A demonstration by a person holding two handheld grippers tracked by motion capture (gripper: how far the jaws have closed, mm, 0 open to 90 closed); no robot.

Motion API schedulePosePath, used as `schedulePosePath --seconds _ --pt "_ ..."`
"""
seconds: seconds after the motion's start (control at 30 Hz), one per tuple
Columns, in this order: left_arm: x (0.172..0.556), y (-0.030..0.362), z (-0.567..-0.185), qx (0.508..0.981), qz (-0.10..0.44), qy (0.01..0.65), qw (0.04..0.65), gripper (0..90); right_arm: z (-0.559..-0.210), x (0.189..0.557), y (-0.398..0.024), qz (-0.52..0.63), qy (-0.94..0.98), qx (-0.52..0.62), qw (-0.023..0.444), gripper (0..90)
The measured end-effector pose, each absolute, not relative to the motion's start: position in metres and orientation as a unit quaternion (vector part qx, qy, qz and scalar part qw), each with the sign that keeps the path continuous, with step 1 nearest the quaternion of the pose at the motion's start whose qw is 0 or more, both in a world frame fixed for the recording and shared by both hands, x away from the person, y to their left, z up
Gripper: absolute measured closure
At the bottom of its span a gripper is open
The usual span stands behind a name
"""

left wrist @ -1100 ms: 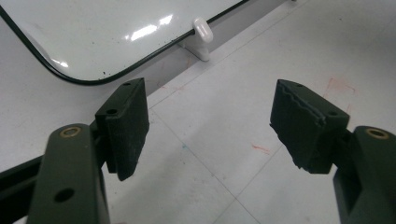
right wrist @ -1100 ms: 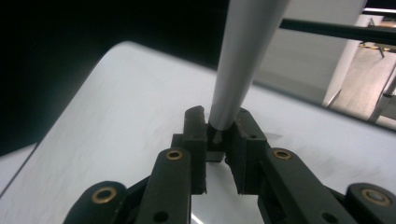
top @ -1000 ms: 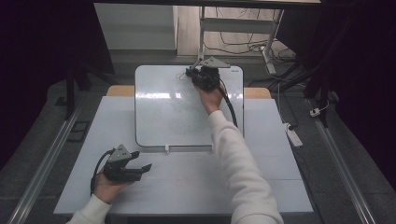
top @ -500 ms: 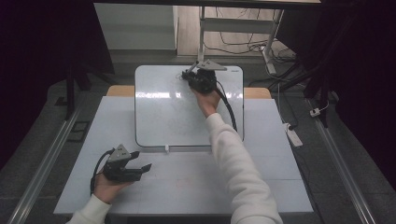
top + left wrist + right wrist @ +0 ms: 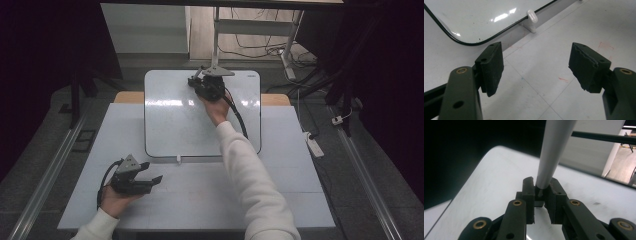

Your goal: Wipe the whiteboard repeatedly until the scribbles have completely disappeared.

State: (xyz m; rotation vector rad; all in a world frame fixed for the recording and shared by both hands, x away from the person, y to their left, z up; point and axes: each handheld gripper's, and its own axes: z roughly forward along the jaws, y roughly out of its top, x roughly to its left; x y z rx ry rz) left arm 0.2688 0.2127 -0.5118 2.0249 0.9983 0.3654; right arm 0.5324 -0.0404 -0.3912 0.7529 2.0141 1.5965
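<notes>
Right gripper (image 5: 541, 192) was clamped on a light grey marker (image 5: 552, 150), jaws nearly together around its lower end, barrel rising up and away from the jaws. In the high view that gripper (image 5: 207, 85) sat over the far part of the whiteboard (image 5: 170, 125), the board directly below it. Left gripper (image 5: 536, 67) was wide with nothing between the jaws, just worktop (image 5: 579, 25) under them; whiteboard's near rounded corner and a small white clip (image 5: 532, 16) lay ahead of it, apart from the jaws.
</notes>
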Motion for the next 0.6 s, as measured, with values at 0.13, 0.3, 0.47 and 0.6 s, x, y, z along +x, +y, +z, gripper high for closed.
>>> schedulePosePath --seconds 0.13,0.3,0.47,0.6 --pt "0.269 0.213 -0.512 0.805 0.145 0.398 0.415 29.2 -0.386 0.539 -0.047 0.592 0.709 0.303 0.236 77.5" --pt "0.270 0.213 -0.513 0.806 0.143 0.398 0.414 29.2 -0.394 0.529 -0.028 0.571 0.748 0.254 0.223 77.4" --pt "0.269 0.213 -0.512 0.805 0.146 0.399 0.415 29.2 -0.387 0.535 -0.036 0.577 0.730 0.274 0.244 77.4" --pt "0.270 0.213 -0.512 0.806 0.144 0.398 0.414 29.2 -0.387 0.534 -0.038 0.578 0.729 0.278 0.238 77.4"
